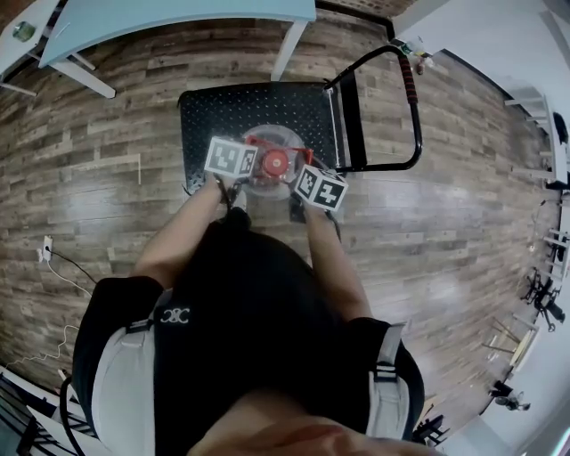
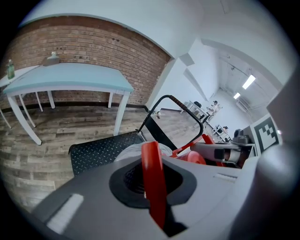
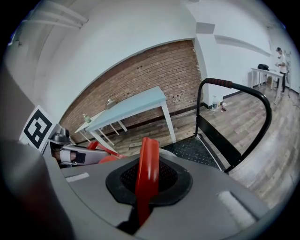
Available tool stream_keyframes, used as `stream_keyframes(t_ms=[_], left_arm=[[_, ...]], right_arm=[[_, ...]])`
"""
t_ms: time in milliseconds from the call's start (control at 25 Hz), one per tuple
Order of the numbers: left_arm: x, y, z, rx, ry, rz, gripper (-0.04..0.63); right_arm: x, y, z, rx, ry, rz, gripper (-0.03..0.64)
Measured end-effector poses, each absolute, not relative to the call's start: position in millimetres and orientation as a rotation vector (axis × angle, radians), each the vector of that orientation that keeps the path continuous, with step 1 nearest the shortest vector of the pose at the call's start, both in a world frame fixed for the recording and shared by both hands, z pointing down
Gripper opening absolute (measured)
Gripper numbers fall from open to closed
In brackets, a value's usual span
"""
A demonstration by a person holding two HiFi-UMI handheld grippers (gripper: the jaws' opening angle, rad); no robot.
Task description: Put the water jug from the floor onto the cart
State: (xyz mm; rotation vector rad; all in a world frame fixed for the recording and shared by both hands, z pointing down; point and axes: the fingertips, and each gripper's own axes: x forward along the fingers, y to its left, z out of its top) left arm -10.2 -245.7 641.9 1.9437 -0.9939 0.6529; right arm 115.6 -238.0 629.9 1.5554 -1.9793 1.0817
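Observation:
The clear water jug with a red cap hangs between my two grippers, over the near edge of the cart's black studded deck. Whether it touches the deck I cannot tell. My left gripper is shut on the jug's red handle from the left. My right gripper is shut on the red handle from the right. In the left gripper view the jug's pale shoulder shows just past the jaws, with the deck behind it.
The cart's black push handle with a red grip stands at the deck's right side. A light blue table stands beyond the cart by a brick wall. A cable and plug lie on the wood floor at left. Equipment lines the right wall.

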Motion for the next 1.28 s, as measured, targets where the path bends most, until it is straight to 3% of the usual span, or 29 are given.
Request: stream_keyframes(t_ms=[1280], left_arm=[[-1.6,-334.6,735.8,1.817,-0.971,0.756,0.025]], right_arm=[[119.7,-341.2,722.2,1.436,-1.883,1.134,0.017]])
